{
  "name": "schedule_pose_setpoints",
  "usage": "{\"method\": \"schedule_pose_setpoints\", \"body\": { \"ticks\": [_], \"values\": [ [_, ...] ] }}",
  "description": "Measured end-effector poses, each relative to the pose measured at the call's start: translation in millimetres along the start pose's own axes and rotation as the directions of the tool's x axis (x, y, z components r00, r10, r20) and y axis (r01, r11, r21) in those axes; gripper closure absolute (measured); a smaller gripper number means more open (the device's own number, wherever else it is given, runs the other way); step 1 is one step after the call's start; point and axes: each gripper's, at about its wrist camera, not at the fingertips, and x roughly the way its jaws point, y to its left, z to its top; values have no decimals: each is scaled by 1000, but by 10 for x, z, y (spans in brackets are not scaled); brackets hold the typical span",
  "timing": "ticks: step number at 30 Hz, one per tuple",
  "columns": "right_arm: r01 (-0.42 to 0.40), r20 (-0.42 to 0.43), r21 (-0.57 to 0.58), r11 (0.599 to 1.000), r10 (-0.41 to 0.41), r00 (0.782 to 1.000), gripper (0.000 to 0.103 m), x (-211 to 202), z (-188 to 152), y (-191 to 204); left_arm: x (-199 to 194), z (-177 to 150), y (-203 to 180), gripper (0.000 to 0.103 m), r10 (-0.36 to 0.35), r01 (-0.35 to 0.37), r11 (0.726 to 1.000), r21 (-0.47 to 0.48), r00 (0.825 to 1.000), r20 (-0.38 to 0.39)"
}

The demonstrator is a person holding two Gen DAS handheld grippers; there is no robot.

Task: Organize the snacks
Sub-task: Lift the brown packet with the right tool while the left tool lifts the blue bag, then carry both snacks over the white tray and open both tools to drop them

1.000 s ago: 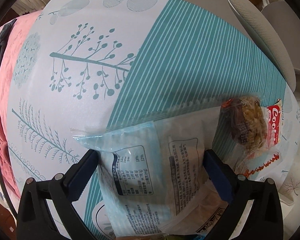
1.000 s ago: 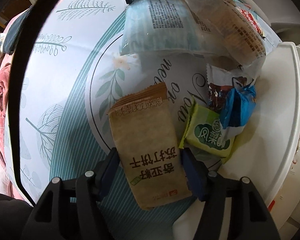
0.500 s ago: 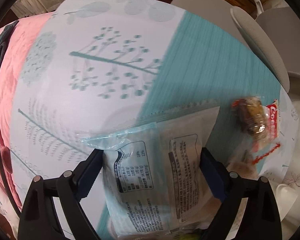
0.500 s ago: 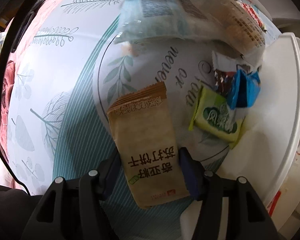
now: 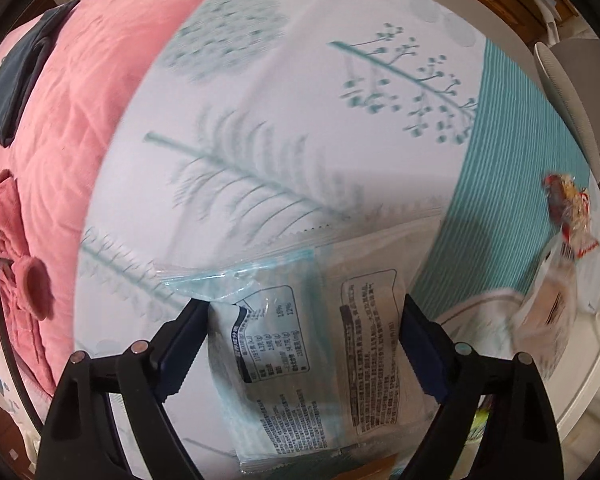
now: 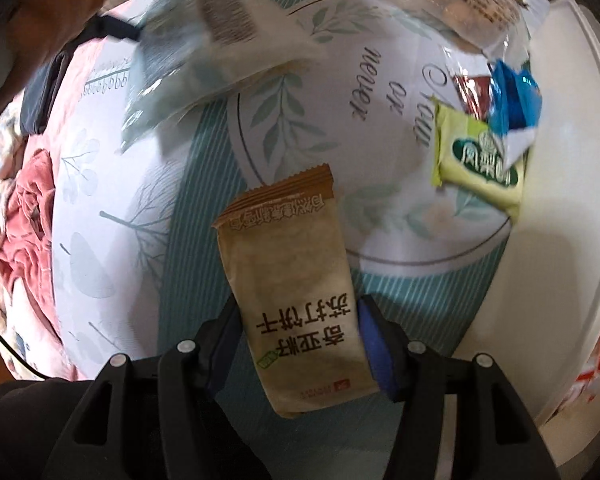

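Snacks under inspection: a clear packet (image 5: 316, 344) with printed label panels sits between the jaws of the left gripper (image 5: 302, 334), low centre of the left wrist view. Both pads bear on its side edges; the jaws have just been closing slightly and grip the packet, which hangs above the patterned tabletop (image 5: 300, 128).

In the right wrist view, a brown cracker packet (image 6: 296, 300) stands lower centre between the jaws of the right gripper (image 6: 300, 330). Both pads press its sides; the packet is gripped, its upper end tilted left.

On the tabletop at right of that view, a green packet (image 6: 476, 164) lies flat, touched at its upper edge by a blue wrapper (image 6: 514, 106); a dark red wrapper (image 6: 470, 90) is just beside the blue one. A transparent packet (image 6: 472, 4) lies at upper right. The clear packet appears again, blurred, at upper left.

A white tray (image 6: 572, 184) borders the right edge. A pink quilt (image 5: 72, 128) occupies the left of the left wrist view. A red-and-brown wrapped snack (image 5: 568, 208) lies at far right there.
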Motion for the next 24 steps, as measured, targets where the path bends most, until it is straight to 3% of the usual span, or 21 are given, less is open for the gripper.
{"method": "schedule_pose_setpoints", "body": {
  "ticks": [11, 14, 18, 24],
  "values": [
    [-70, 51, 122, 990, 64, 997, 46, -191, -351, 162, -404, -439, 531, 17, -33, 29, 995, 93, 999, 40],
    [-76, 76, 151, 986, 65, 995, 46, -312, -464, 153, -518, -560, 666, 27, -58, 50, 990, 128, 997, 56],
    [-73, 116, 190, 979, 52, 992, 46, -540, -520, 54, -662, -714, 1021, 31, -78, 63, 981, 181, 994, 77],
    [-60, 165, 252, 966, 18, 986, 46, -790, -664, 30, -732, -956, 1218, 34, -133, 106, 965, 238, 986, 104]
  ]
}}
